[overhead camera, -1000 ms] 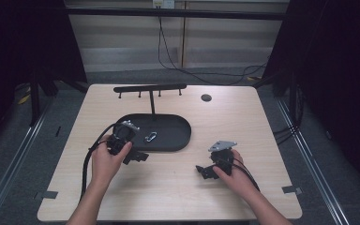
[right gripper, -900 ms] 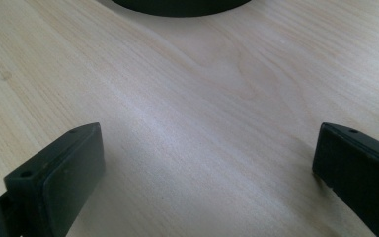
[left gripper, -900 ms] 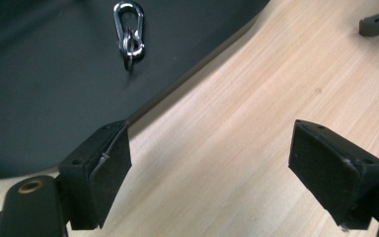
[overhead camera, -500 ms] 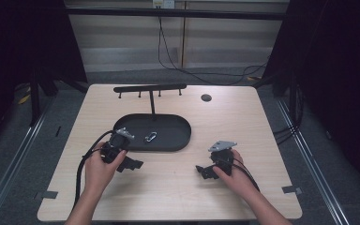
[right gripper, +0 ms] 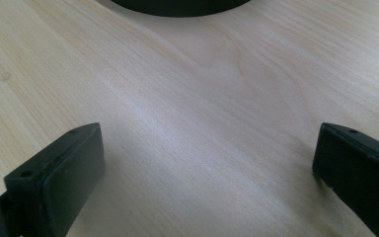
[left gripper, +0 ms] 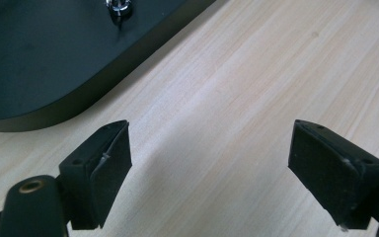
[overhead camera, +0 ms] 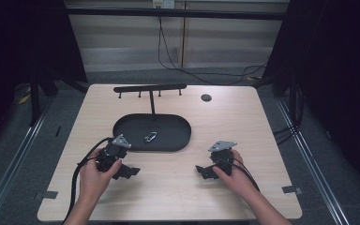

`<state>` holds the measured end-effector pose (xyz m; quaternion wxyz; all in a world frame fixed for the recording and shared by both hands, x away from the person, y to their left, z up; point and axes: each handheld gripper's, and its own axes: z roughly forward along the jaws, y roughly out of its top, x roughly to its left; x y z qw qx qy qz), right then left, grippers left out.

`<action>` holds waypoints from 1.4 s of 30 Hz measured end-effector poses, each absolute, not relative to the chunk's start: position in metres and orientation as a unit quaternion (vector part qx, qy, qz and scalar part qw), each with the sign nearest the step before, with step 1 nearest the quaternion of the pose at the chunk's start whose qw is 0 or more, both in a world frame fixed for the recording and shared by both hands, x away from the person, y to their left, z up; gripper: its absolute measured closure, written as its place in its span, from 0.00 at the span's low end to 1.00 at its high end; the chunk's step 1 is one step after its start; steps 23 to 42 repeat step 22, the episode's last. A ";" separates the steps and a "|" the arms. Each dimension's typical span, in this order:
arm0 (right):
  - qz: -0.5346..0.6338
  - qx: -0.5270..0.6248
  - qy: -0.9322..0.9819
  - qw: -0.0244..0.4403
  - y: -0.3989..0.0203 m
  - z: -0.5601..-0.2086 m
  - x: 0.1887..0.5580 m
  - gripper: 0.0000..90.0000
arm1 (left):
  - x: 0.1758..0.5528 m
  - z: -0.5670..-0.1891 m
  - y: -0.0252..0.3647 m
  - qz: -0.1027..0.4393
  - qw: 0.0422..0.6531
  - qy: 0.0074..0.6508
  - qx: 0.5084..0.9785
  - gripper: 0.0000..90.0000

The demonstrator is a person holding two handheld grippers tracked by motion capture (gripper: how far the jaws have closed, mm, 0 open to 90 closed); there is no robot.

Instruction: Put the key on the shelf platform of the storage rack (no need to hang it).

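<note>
Left hand-held gripper hovers released over the pale wooden counter, jaws wide apart and empty, just beside the black oval tray. Right hand-held gripper is likewise released nearby. Inside the tray lies a small silver metal carabiner.

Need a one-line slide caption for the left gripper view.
Open left claw over bare table, black tray ahead.
</note>
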<state>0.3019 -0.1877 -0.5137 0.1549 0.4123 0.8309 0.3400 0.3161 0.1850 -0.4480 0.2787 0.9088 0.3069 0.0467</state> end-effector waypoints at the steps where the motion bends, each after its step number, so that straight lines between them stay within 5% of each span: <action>1: 0.340 0.412 0.831 0.155 -0.188 -0.514 0.302 0.00 | 0.315 -0.449 0.186 0.045 0.281 0.305 0.909 0.18; 42: 0.341 0.413 0.830 0.155 -0.187 -0.514 0.302 0.00 | 0.312 -0.465 0.191 0.030 0.288 0.295 0.911 0.18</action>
